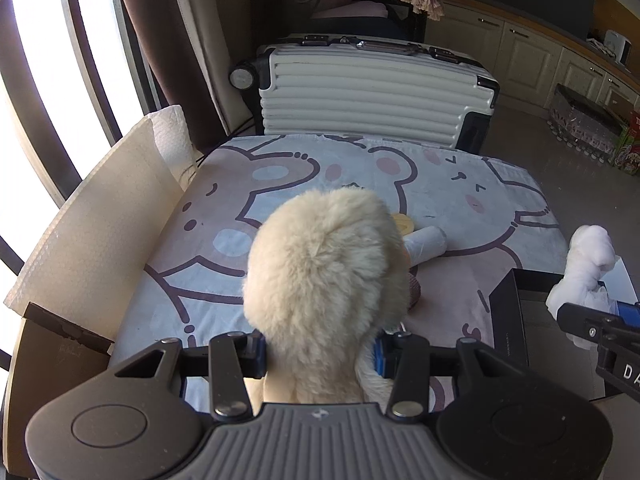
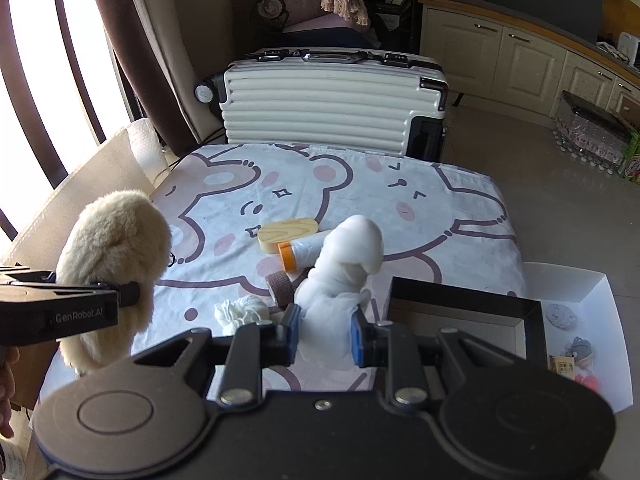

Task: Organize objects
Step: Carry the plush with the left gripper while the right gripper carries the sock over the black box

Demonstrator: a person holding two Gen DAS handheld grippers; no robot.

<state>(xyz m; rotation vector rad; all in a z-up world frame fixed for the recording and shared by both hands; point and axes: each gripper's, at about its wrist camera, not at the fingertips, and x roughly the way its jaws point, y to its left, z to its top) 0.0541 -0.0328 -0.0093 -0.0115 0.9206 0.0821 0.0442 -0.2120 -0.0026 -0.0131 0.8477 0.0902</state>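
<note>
left wrist view: left gripper point(image 1: 320, 350) jaws are clamping a cream fluffy plush point(image 1: 324, 272) above the worktop point(image 1: 200, 264); loose fur is risking a slip | right wrist view: right gripper point(image 2: 323, 336) jaws are pinching a limp white cloth bundle point(image 2: 344, 272) beside the black box point(image 2: 464, 308); it may sag out.

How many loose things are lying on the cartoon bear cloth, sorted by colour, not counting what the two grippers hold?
White: 1, crumpled white wad
Tan: 1, wooden block
Orange-capped clear: 1, plastic roll
Brown: 1, bandage roll
Total: 4
</note>
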